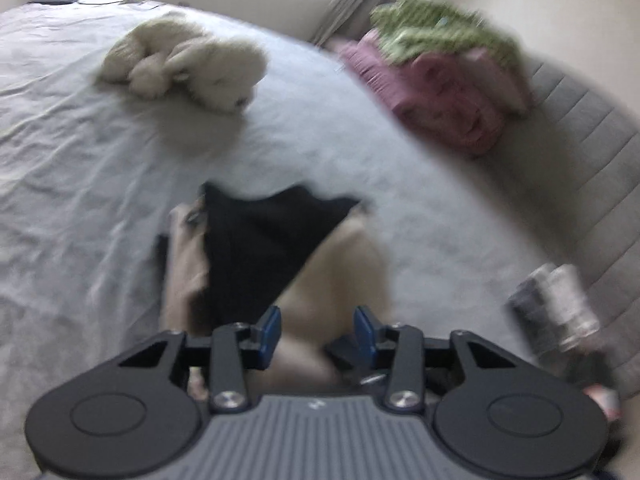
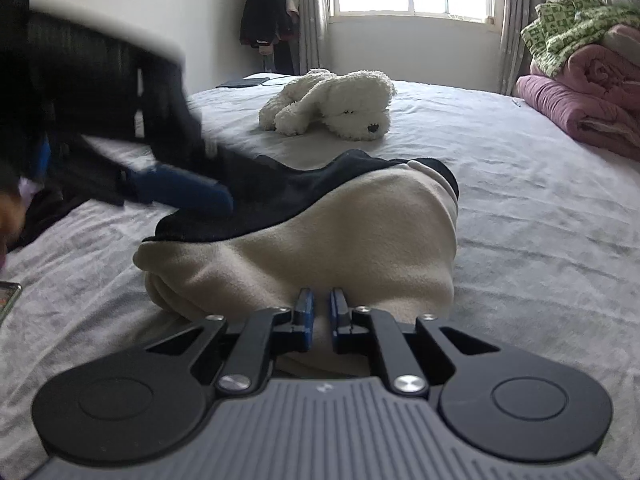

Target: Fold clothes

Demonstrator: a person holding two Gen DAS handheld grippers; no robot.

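The right hand-held gripper [image 2: 319,308] clamps the cream garment [image 2: 320,240] to anchor it; the left hand-held gripper [image 1: 316,326] hovers, jaws apart.

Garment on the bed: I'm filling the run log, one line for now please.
step: folding | garment: cream and black, on bed | right gripper: shut on garment | left gripper: open

The right gripper [image 2: 321,304] points forward and downward with its blue-padded jaws nearly together, only a narrow slit between them, while the left gripper [image 1: 317,326], blurred, tilts downward with its jaws partly apart, reaching in from about ten o'clock in the right wrist view.
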